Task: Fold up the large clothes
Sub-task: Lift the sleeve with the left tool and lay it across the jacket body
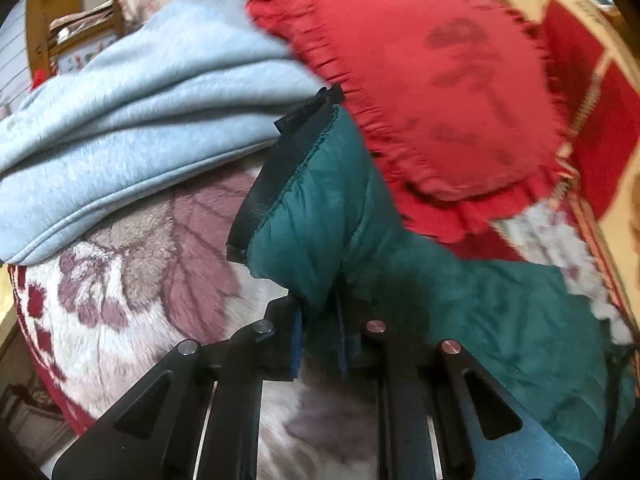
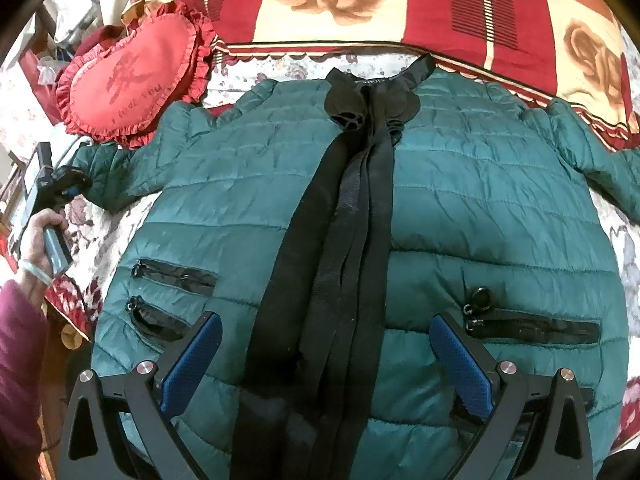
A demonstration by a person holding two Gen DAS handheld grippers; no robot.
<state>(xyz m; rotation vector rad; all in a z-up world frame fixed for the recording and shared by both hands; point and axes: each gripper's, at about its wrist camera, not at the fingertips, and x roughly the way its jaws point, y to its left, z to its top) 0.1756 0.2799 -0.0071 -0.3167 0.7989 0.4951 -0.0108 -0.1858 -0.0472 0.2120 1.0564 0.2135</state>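
A dark green quilted jacket [image 2: 480, 200] lies front up on the bed, with a black centre strip and ties [image 2: 352, 208] running down its middle. My right gripper [image 2: 325, 322] hangs open over the lower front, its blue pads [image 2: 196, 360] wide apart and touching nothing. In the left wrist view my left gripper [image 1: 319, 314] is shut on the jacket's sleeve [image 1: 312, 216], just behind its black cuff [image 1: 280, 168]. The right wrist view shows that gripper [image 2: 74, 184] at the far left, held by a hand [image 2: 40, 232] at the sleeve end. The other sleeve [image 2: 592, 160] lies spread to the right.
A red heart-shaped frilled pillow [image 2: 128, 80] sits beside the jacket's shoulder. A light blue fleece garment [image 1: 140, 120] is bunched to the left of the held sleeve. A floral blanket [image 1: 120, 300] covers the bed, and a red-and-cream rose blanket [image 2: 360, 4] lies at the back.
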